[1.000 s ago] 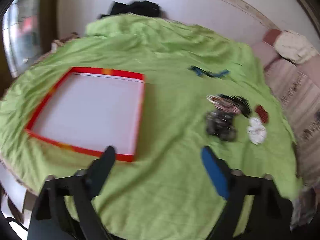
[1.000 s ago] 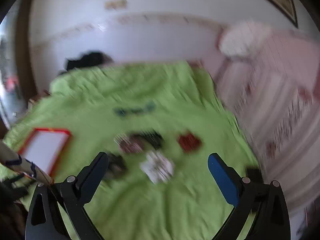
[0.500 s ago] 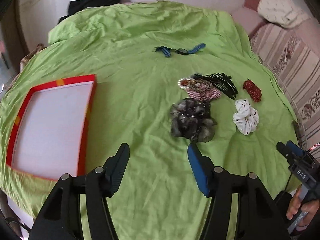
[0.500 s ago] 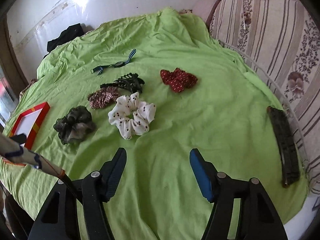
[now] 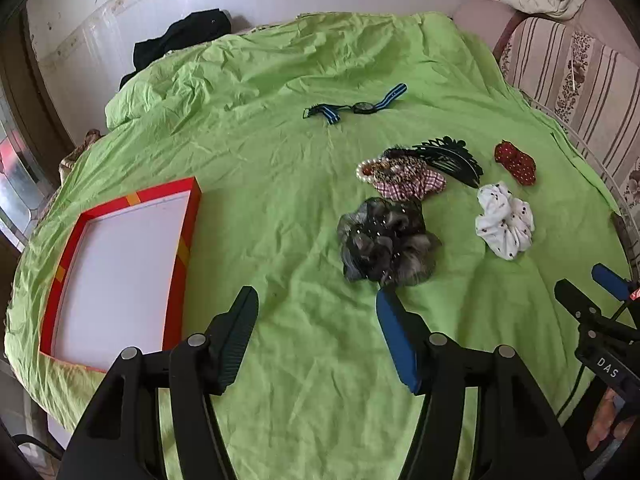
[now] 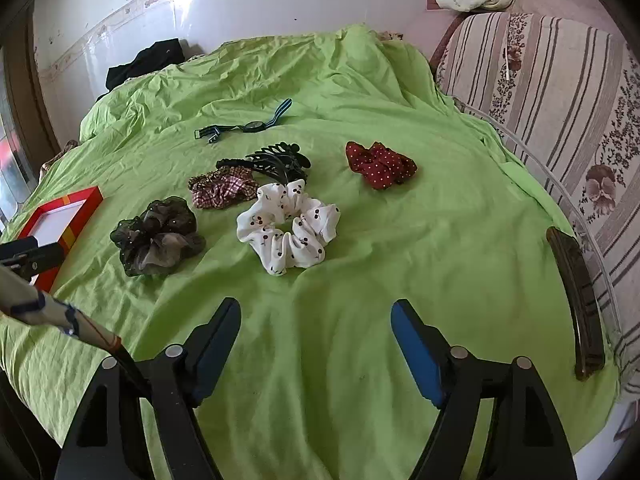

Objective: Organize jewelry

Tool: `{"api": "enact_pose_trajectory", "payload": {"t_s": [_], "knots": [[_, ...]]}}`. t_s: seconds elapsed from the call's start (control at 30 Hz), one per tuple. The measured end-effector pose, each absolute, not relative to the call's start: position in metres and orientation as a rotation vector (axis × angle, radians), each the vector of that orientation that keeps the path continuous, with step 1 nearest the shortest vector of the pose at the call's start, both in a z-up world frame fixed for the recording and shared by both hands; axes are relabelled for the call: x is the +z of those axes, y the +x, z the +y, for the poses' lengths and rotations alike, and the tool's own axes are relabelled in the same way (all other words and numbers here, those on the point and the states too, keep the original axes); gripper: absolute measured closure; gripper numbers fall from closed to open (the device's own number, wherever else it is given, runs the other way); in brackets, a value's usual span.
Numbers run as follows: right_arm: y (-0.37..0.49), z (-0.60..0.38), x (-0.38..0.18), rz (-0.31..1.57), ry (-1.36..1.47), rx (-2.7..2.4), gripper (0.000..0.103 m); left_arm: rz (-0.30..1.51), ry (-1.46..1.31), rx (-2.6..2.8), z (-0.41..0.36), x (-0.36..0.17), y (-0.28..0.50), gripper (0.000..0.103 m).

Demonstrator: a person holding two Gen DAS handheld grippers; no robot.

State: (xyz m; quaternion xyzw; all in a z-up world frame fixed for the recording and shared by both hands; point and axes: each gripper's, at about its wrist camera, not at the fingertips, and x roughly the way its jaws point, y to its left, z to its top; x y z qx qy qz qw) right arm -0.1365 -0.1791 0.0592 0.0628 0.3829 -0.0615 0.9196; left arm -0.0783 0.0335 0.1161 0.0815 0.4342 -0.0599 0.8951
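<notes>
On a green cloth lie a dark grey scrunchie [image 5: 386, 246] [image 6: 156, 236], a white cherry-print scrunchie [image 5: 505, 220] [image 6: 289, 226], a red dotted scrunchie [image 5: 515, 162] [image 6: 380, 165], a plaid scrunchie with a pearl band [image 5: 402, 178] [image 6: 222, 190], a black hair claw [image 5: 450, 156] [image 6: 276, 162] and a striped-strap watch [image 5: 354, 109] [image 6: 244, 124]. A red-rimmed white tray [image 5: 186, 240] [image 6: 86, 204] lies at the left. My left gripper [image 5: 316, 304] is open and empty, just before the grey scrunchie. My right gripper [image 6: 316, 316] is open and empty, before the white scrunchie.
A striped floral sofa [image 6: 560, 92] borders the right side. A dark flat bar [image 6: 576, 300] lies at the cloth's right edge. Black clothing [image 5: 180, 40] sits at the far back by the wall. The right gripper shows in the left wrist view [image 5: 600, 292].
Both grippers have tilted down and moved closer to the cloth. The blur has cleared, and the scrunchies now lie nearer the fingertips. Nothing on the cloth has moved.
</notes>
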Motion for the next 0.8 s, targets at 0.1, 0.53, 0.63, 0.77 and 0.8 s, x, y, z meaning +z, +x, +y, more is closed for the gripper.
{"api": "enact_pose_trajectory", "payload": {"t_s": [0.1,0.53,0.63,0.77,0.8], "knots": [[-0.140,-0.177,0.061,0.789,0.138,-0.135,0.020,0.892,0.155,-0.115,0.037,0.119,-0.084,0.041],[-0.151,-0.162,0.066,0.793,0.118,-0.141,0.019,0.886,0.090,-0.096,0.060,0.124,-0.096,0.036],[-0.149,-0.163,0.065,0.793,0.127,-0.142,0.019,0.897,0.059,-0.086,0.069,0.122,-0.092,0.034],[-0.140,-0.168,0.064,0.796,0.126,-0.154,0.019,0.914,-0.011,-0.092,0.079,0.118,-0.081,0.029],[-0.136,-0.169,0.064,0.796,0.121,-0.160,0.019,0.923,-0.033,-0.104,0.079,0.116,-0.076,0.028]]}}
